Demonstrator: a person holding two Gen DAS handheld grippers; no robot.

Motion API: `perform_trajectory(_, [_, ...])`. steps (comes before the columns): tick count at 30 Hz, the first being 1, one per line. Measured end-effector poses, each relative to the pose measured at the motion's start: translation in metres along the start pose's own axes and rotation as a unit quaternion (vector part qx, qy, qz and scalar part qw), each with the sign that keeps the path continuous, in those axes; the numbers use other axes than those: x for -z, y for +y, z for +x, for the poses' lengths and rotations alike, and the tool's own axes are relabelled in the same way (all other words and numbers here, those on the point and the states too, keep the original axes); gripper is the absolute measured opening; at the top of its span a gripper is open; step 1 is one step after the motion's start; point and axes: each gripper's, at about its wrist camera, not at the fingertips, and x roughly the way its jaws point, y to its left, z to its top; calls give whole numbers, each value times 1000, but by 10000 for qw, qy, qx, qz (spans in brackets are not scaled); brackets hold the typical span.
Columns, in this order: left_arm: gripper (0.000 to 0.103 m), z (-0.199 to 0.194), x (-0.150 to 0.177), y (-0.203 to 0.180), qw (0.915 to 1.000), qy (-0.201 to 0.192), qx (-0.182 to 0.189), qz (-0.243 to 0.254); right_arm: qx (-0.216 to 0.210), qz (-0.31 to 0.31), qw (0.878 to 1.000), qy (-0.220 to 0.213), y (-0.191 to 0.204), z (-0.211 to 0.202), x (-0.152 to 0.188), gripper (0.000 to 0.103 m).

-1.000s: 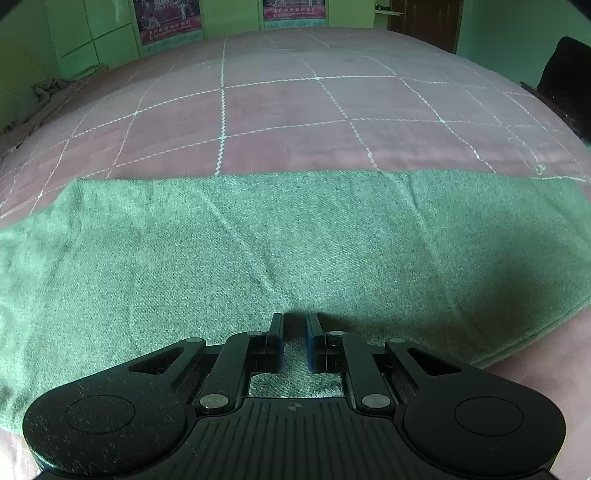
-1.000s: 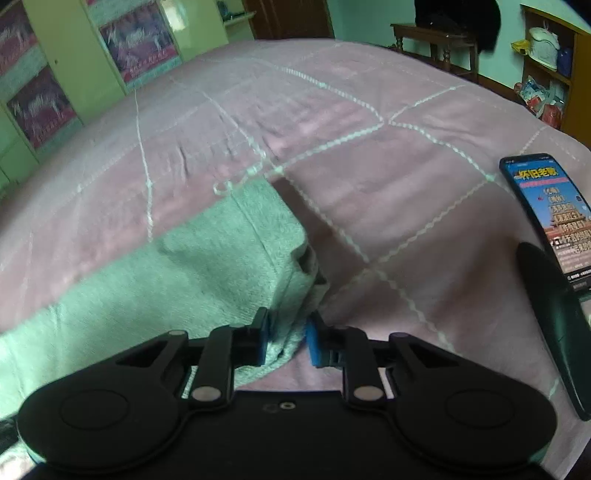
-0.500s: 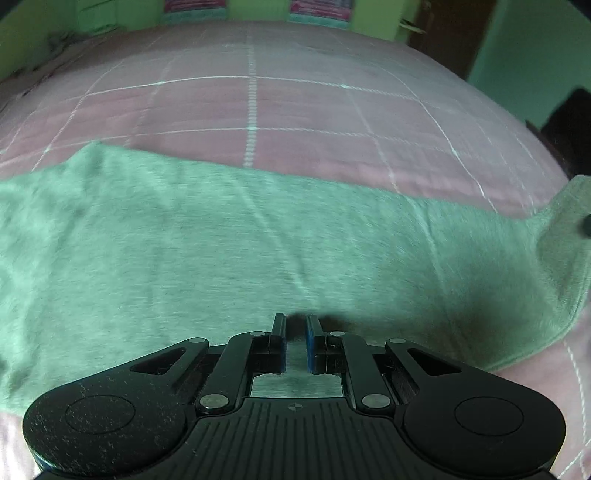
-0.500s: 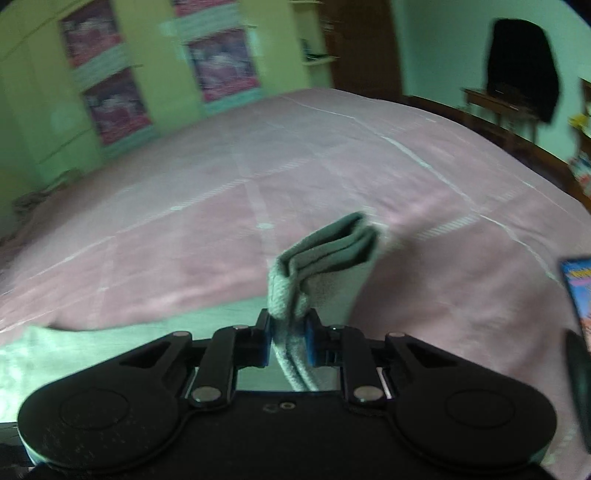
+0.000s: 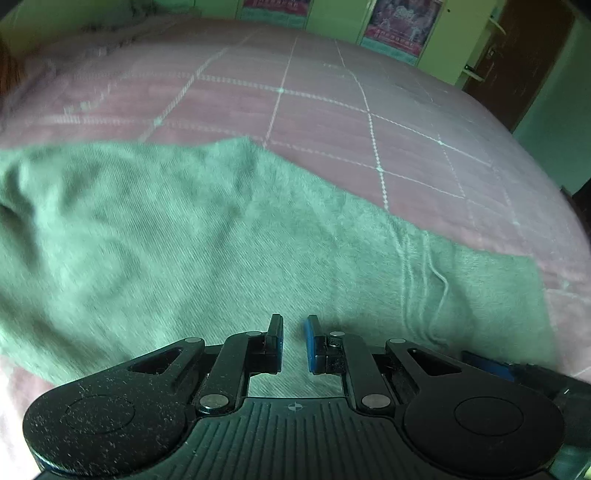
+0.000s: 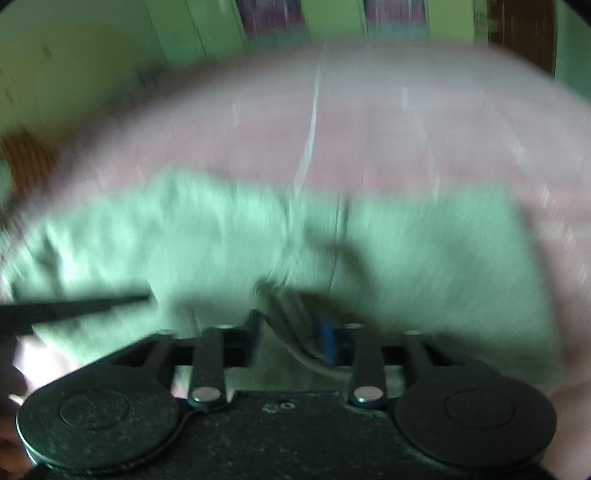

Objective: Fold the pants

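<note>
The green pants (image 5: 207,236) lie across the pink bed, folded over so that an upper layer ends at a straight edge on the right (image 5: 532,295). My left gripper (image 5: 294,341) hovers low over the near edge of the pants; its jaws stand a narrow gap apart with only the cloth below showing between them. In the blurred right wrist view my right gripper (image 6: 291,336) has a bunched fold of the pants (image 6: 295,310) between its jaws, over the green cloth (image 6: 424,258). The other gripper shows as a dark bar (image 6: 74,306) at the left.
The pink quilted bedspread (image 5: 332,110) stretches far beyond the pants. Green cupboard doors with posters (image 5: 402,22) and a brown door (image 5: 517,55) stand behind the bed. The right gripper's tip (image 5: 495,369) shows at the lower right of the left wrist view.
My right gripper has carried the pants' end it lifted over to the left and down onto the rest of the pants. The left gripper has shifted left along the near edge.
</note>
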Motion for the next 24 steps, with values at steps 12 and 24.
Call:
perform_trajectory(12, [89, 25, 10, -42, 9879, 395, 1331, -690, 62, 431, 9929, -1103, -76, -85, 5, 70])
perform_trajectory(24, [19, 59, 25, -69, 9788, 700, 1427, -1292, 287, 1201, 9835, -1320, -127, -93, 36, 68])
